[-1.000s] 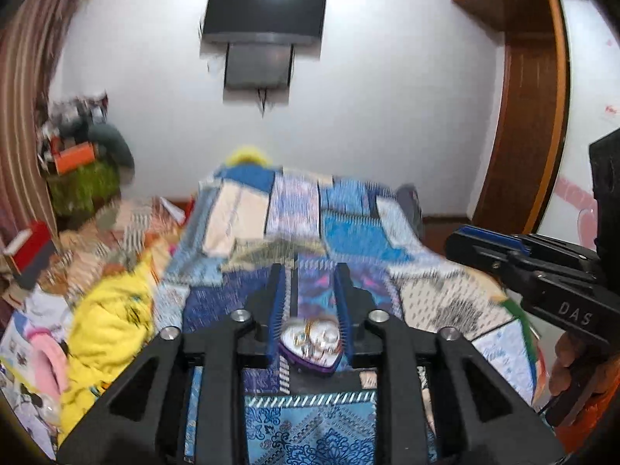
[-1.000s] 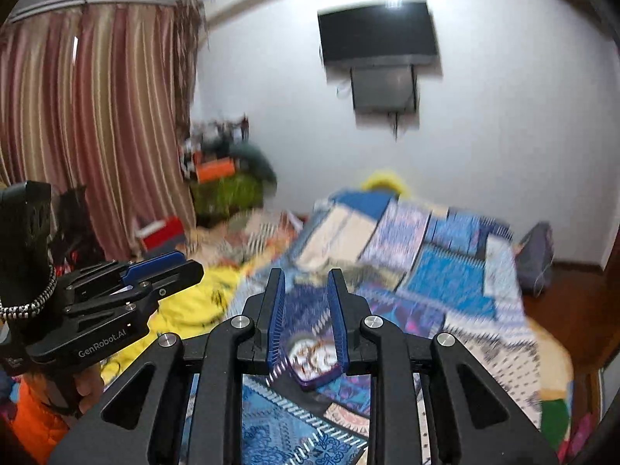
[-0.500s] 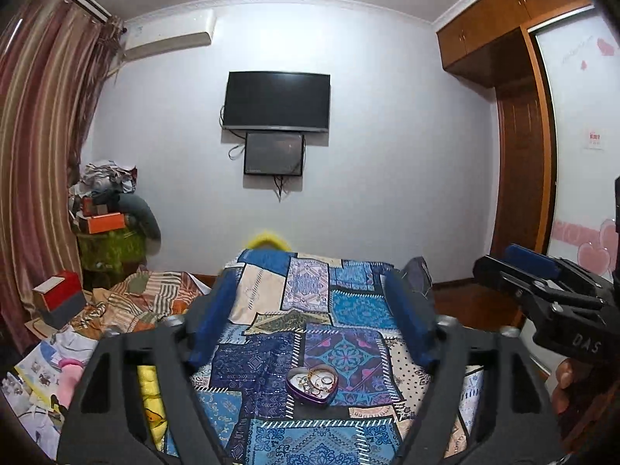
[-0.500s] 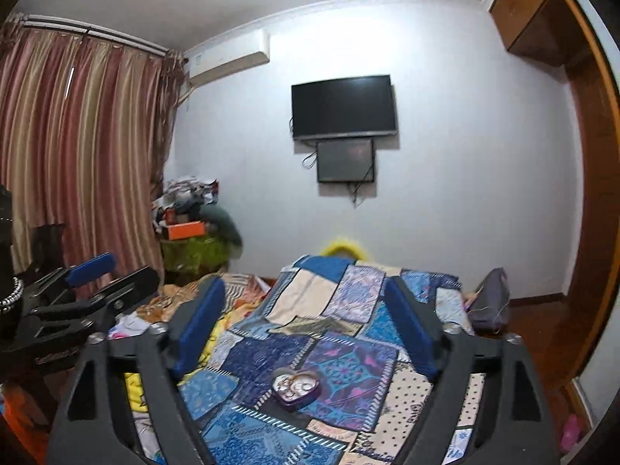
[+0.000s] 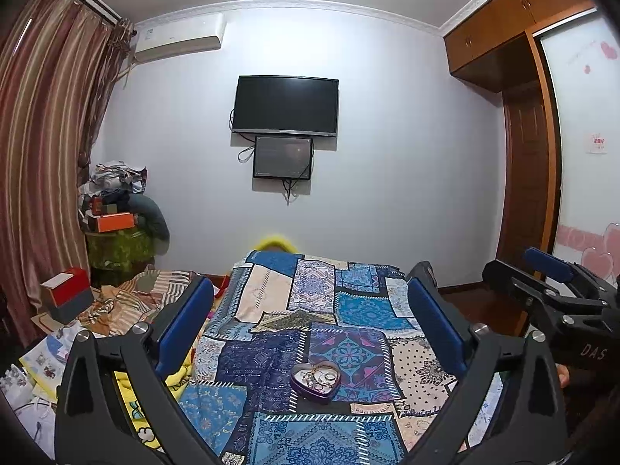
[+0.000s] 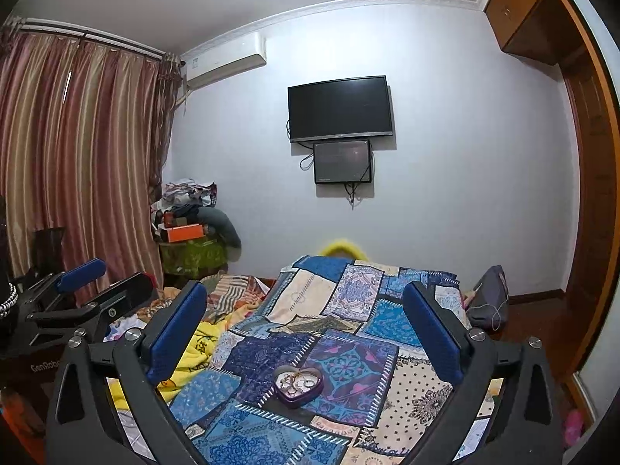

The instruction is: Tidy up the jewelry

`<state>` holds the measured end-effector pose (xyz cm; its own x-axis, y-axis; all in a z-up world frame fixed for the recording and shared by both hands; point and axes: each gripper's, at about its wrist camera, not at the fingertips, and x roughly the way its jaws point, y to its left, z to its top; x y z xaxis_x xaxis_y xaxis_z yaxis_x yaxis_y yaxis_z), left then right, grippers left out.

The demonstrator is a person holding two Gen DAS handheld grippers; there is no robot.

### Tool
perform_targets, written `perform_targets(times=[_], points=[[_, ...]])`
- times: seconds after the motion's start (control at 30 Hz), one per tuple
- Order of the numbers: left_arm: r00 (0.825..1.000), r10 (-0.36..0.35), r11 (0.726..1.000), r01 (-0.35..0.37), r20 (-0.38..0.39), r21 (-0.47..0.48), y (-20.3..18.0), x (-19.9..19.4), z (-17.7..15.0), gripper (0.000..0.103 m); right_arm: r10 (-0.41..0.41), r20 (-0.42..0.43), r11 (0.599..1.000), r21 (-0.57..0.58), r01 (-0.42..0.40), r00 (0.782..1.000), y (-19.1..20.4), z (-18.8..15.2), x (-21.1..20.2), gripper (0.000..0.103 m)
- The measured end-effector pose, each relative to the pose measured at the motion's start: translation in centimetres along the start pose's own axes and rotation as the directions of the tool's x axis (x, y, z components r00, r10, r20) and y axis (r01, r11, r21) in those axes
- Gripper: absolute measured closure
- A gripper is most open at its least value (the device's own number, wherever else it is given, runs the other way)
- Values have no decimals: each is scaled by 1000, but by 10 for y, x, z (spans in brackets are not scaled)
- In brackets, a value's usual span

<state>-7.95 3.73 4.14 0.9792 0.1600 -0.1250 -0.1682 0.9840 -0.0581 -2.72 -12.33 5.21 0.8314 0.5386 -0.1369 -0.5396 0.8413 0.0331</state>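
A purple heart-shaped box [image 5: 314, 381] with several rings and chains in it sits on the patchwork bedspread [image 5: 348, 310]; it also shows in the right wrist view [image 6: 298, 384]. My left gripper [image 5: 306, 306] is wide open and empty, held above and in front of the box. My right gripper [image 6: 302, 306] is also wide open and empty, at a similar distance from the box. Each gripper shows at the edge of the other's view: the right one [image 5: 550, 290], the left one [image 6: 77, 294].
The bedspread [image 6: 348, 310] covers a bed. A yellow blanket [image 5: 131, 395] and papers lie left of it. A cluttered green stand [image 5: 116, 248] stands by the striped curtain [image 5: 38, 155]. A TV [image 5: 286, 104] hangs on the far wall. A wooden wardrobe [image 5: 523, 193] is at the right.
Both grippers went from nearly shut to wide open and tilted up and back, so the heart box now lies farther off on the bed. They have held steady for the last half second.
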Motion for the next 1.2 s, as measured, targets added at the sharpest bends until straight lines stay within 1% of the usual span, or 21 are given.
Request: perform_targets(times=[0.5, 0.77, 1.2], points=[[1000, -9, 1000, 9, -14, -4, -2, 3, -2, 1, -7, -31, 1000, 12, 8, 1000, -8, -7, -2, 3], [1000, 14, 1000, -13, -15, 21, -6, 5, -4, 1, -10, -46, 1000, 16, 11, 999, -11, -5, -2, 3], [999, 10, 1000, -9, -36, 25, -10, 10, -6, 1, -5, -58, 1000, 23, 7, 998, -13, -6, 0, 3]])
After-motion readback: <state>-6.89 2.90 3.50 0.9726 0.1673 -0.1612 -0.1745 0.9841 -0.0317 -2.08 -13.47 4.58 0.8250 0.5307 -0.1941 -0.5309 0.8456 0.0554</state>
